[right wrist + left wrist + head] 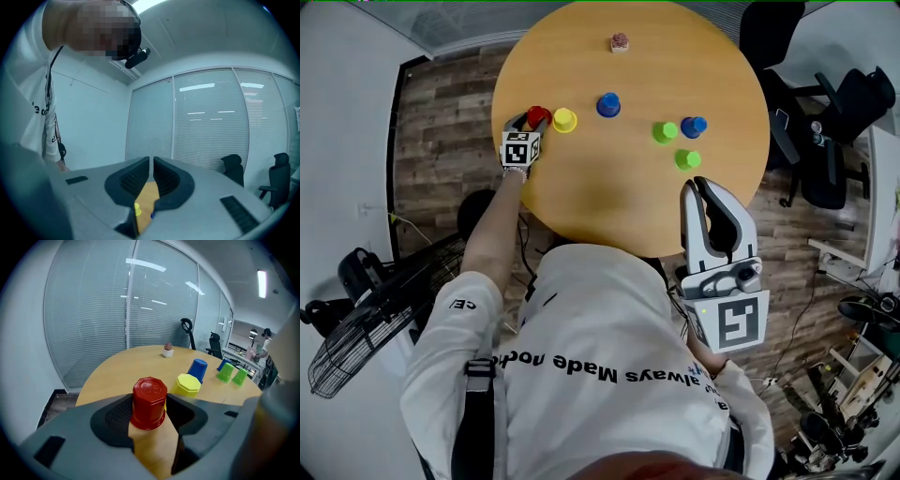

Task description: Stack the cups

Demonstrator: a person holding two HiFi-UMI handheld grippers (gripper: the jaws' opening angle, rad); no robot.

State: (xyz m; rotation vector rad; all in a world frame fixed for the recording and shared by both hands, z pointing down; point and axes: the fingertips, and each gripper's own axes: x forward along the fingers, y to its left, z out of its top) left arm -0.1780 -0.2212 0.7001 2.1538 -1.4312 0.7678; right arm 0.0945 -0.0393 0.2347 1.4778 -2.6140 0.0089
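The right gripper (705,187) hangs shut and empty off the round table's (619,187) near edge. At the left edge, the left gripper (532,122) stands wide open around the upturned red cup (149,401), not yet pinching it. It should close squarely, then lift straight up: the yellow cup (188,384) stands just beside. Bare tabletop lies beyond.

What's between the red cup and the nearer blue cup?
The yellow cup, close beside the red cup; then bare table up to the blue cup. The head view shows it best.
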